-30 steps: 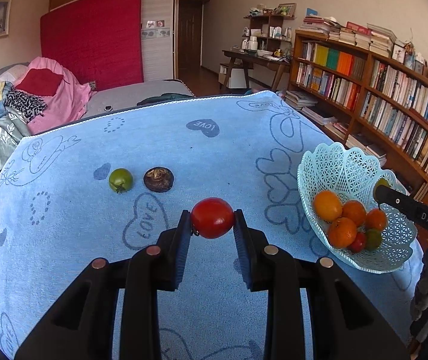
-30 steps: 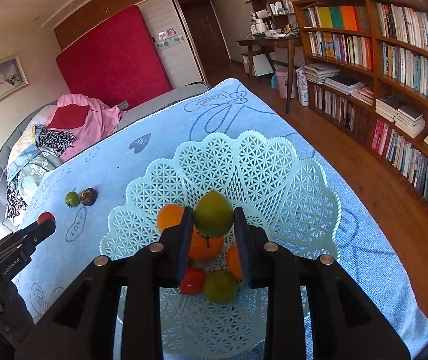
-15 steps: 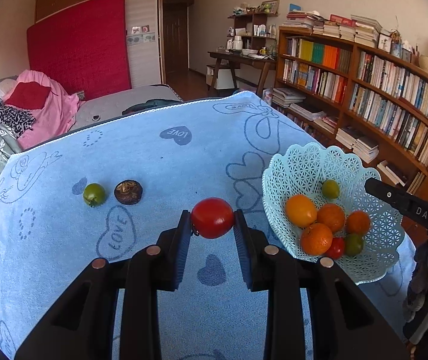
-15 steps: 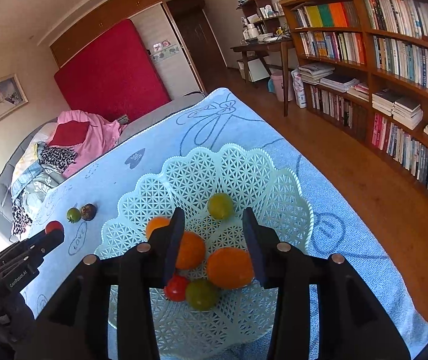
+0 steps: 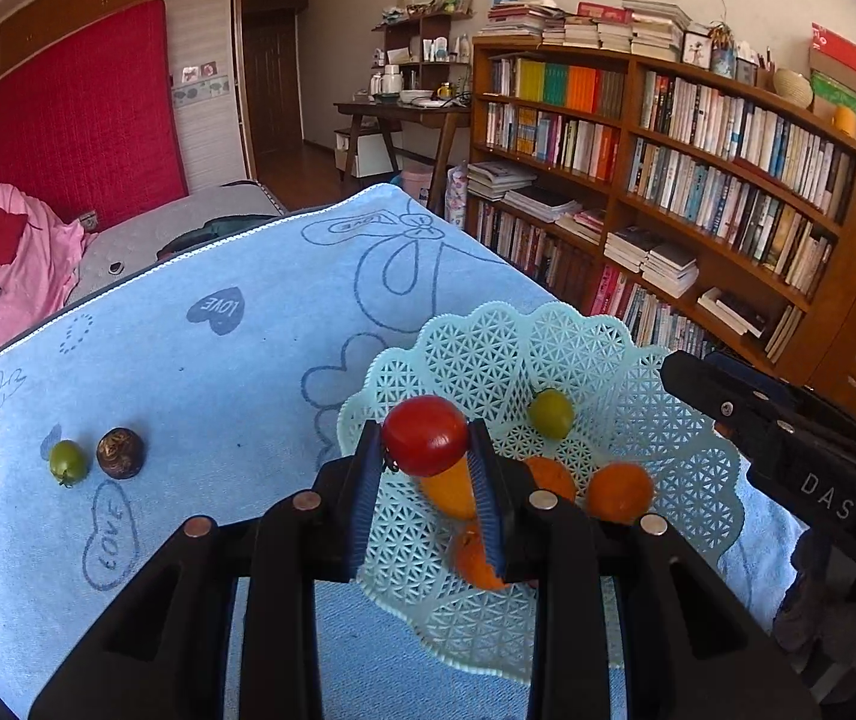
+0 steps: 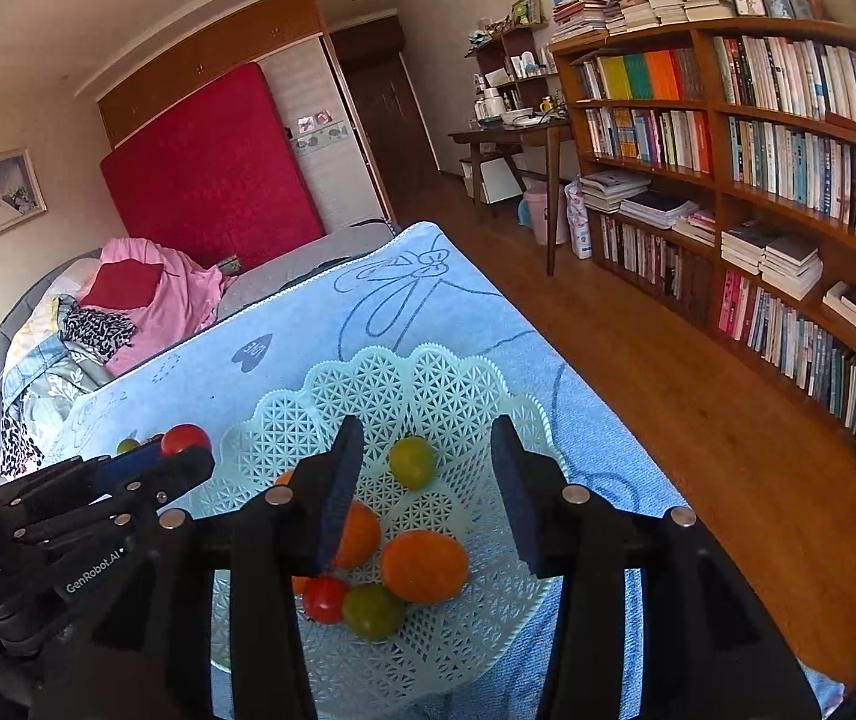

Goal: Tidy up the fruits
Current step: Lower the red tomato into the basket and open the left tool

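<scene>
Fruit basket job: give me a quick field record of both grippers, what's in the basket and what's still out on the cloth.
left gripper: shut on red tomato, over the basket
right gripper: open, nothing between its fingers, jaws have just been opening
in basket: green fruit, oranges, a small red fruit, another green one
on blue cloth: small green fruit, dark brown fruit

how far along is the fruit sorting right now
Mostly done: the pale green lattice basket already holds several orange, green and red fruits, including a small green fruit lying below the right gripper, whose jaws have just been opening and are empty. In hand: the left gripper clamps a red tomato above the basket. Left on the blue towel: a small green tomato and a dark brown round fruit.
</scene>
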The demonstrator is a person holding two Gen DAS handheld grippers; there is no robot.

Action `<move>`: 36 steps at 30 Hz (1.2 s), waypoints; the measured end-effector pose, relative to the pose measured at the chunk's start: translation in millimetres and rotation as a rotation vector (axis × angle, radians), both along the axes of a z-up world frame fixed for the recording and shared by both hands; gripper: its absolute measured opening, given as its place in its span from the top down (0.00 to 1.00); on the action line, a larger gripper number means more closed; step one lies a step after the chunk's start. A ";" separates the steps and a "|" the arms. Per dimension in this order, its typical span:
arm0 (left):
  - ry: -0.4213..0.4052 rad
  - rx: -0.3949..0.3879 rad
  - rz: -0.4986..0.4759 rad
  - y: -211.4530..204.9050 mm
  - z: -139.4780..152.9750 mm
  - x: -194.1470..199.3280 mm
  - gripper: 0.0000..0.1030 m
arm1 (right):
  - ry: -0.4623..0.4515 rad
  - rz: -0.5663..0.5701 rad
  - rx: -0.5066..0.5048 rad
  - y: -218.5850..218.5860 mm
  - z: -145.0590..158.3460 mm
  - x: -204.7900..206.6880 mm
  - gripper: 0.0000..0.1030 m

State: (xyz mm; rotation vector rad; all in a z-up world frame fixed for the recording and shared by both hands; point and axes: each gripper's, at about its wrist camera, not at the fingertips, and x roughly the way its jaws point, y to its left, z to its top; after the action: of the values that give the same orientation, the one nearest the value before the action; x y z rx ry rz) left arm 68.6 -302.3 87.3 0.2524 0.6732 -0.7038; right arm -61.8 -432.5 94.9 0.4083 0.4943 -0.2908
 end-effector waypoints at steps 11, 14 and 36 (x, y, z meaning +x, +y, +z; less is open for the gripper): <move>0.002 -0.022 -0.016 -21.8 5.1 3.8 0.44 | -0.007 -0.023 0.020 -9.0 0.3 -2.9 0.40; 0.012 -0.020 0.013 -12.7 3.1 8.8 0.42 | -0.009 -0.019 0.018 -6.3 0.6 -2.9 0.40; -0.096 0.051 0.252 43.1 5.7 6.2 0.13 | -0.081 0.034 -0.063 31.9 24.1 -16.2 0.33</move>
State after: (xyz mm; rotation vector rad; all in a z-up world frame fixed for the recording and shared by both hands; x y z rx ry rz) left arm 74.9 -259.2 93.0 0.2420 0.6191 -0.4316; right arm -77.9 -400.5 119.0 0.3489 0.4109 -0.2552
